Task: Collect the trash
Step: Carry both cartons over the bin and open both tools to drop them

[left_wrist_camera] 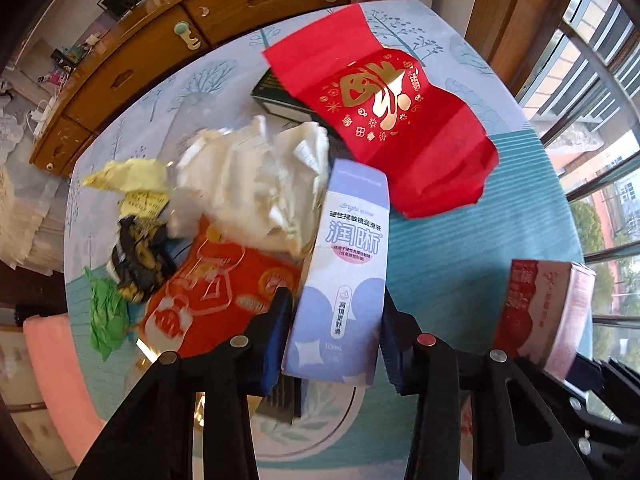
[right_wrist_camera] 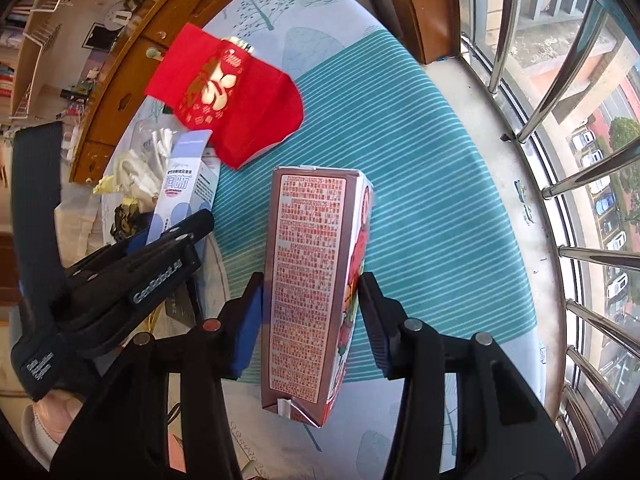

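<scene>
Two grippers each clasp one carton: left gripper [left_wrist_camera: 334,312] grasps the lavender box [left_wrist_camera: 347,276], right gripper [right_wrist_camera: 312,312] the red-printed carton [right_wrist_camera: 310,292], above a table [right_wrist_camera: 420,200] holding one red envelope [left_wrist_camera: 384,120] and crumpled scraps.

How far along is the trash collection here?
Nothing looks binned yet. In hand: the left tongs are closing around a lavender box; the right tongs hold a drink carton. Left on the table: red paper, crumpled tissue, wrappers.
</scene>
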Demonstrator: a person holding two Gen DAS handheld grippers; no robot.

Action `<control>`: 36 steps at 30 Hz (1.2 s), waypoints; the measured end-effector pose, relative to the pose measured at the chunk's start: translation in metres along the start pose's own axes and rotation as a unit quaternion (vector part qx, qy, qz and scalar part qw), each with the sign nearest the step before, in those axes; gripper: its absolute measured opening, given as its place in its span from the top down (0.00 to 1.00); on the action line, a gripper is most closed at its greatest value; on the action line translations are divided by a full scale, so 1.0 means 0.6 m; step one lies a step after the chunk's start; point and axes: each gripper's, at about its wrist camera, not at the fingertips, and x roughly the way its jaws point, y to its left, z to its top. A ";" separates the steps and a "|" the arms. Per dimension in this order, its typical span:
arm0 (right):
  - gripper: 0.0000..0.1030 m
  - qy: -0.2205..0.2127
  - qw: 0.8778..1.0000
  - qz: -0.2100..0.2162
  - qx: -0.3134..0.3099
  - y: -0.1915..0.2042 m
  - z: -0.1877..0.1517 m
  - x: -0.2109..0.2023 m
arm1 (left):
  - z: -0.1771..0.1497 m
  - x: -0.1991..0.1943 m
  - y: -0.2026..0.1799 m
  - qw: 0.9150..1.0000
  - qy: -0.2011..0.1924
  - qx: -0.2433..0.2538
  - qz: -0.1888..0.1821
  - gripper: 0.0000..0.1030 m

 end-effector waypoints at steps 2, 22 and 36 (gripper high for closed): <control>0.59 0.001 1.000 0.001 -0.010 0.009 -0.010 -0.003 | -0.020 -0.021 0.016 1.000 -0.005 -0.006 -0.008 0.61; 0.61 -0.036 0.995 0.013 -0.091 0.149 -0.287 -0.091 | -0.395 -0.246 0.167 0.994 -0.089 -0.014 -0.063 0.62; 0.61 -0.036 0.991 -0.020 -0.124 0.209 -0.653 -0.095 | -0.768 -0.300 0.288 0.988 -0.109 -0.018 -0.112 0.62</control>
